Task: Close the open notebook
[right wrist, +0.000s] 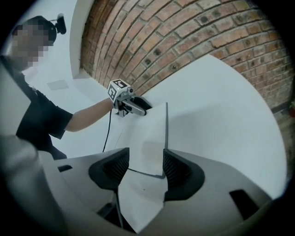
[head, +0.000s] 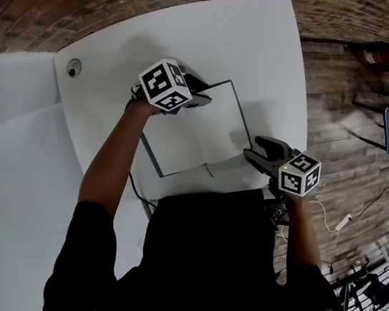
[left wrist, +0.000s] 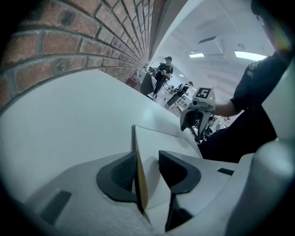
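Open notebook (head: pixel 198 133) lying on the white bench (head: pixel 254 44), between the two grippers. In the head view the marker cube (head: pixel 165 85) of the left gripper (head: pixel 201 100) hides the notebook's far left corner, and the person's dark torso (head: pixel 214 263) cuts off the near bench edge. The left gripper view shows the left gripper (left wrist: pixel 150 168) with jaws narrowly apart astride an upturned edge of the notebook (left wrist: pixel 161 140). This edge rests against the pad at the view's left and stands clear of the other pad; whether it is cover alone or cover with leaves is hard to make out. The right gripper (right wrist: pixel 146 170) has its jaws moderately apart around the near right corner of the notebook (right wrist: pixel 147 133), gripping nothing. Surroundings: a round grey fitting (head: pixel 73 68) set in the bench, well apart from the notebook; a black cable (head: pixel 132 185) under the left forearm; a brick wall (left wrist: pixel 92 41); and distant people (left wrist: pixel 163 69), too small to detail.
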The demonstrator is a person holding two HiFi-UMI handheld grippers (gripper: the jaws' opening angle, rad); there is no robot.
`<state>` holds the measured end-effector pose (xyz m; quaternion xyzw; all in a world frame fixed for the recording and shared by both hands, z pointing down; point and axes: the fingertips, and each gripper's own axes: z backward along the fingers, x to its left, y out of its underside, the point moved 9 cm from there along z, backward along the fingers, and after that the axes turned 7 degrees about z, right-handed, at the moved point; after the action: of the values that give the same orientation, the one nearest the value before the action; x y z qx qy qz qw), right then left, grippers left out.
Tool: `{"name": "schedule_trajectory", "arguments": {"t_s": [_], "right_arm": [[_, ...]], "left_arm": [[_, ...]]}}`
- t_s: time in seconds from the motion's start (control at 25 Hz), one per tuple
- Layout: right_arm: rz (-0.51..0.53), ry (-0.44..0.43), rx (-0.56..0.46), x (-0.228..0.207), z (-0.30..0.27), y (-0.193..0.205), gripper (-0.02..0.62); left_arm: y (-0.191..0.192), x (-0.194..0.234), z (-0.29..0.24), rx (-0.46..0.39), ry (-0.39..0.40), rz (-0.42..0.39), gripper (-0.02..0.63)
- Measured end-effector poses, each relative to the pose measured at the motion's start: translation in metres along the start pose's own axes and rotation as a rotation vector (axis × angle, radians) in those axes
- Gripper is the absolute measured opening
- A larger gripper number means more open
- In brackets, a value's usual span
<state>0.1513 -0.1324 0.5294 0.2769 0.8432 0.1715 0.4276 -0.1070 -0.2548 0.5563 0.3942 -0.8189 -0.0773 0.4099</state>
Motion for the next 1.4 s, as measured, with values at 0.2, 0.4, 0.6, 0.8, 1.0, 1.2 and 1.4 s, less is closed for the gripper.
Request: {"name": "schedule_trajectory", "arguments": {"t_s": [0.2,0.4,0.6,0.8,1.0,1.2,1.4], "right_arm": [[-0.016,0.071,0.06,0.0,0.0,0.022,0.222],[-0.084,0.099,0.076,0.0,-0.007,0.03,0.222],[-0.159,0.099,0.055,-0.002,-0.007,0.03,0.222],[-0.196,0.083,0.052,-0.004,-0.006,0.031,0.221],[-0.21,0.052,0.067,-0.005,-0.008,0.03,0.202],[-0.253,-0.017,0.066,-0.007,-0.01,0.028,0.215],[-0.284,-0.058,0.05,-0.009,-0.009,0.03,0.21]], "left_arm": [[0.002,-0.001,0.0,-0.006,-0.017,-0.008,0.153],[0.001,-0.002,-0.001,-0.003,-0.034,-0.019,0.143],[0.003,-0.003,-0.001,-0.027,-0.059,-0.019,0.126],[0.003,-0.004,-0.001,-0.033,-0.068,-0.022,0.124],[0.004,-0.004,0.0,-0.035,-0.074,-0.029,0.124],[0.004,-0.004,-0.001,-0.036,-0.075,-0.03,0.124],[0.004,-0.004,-0.002,-0.036,-0.075,-0.034,0.123]]}}
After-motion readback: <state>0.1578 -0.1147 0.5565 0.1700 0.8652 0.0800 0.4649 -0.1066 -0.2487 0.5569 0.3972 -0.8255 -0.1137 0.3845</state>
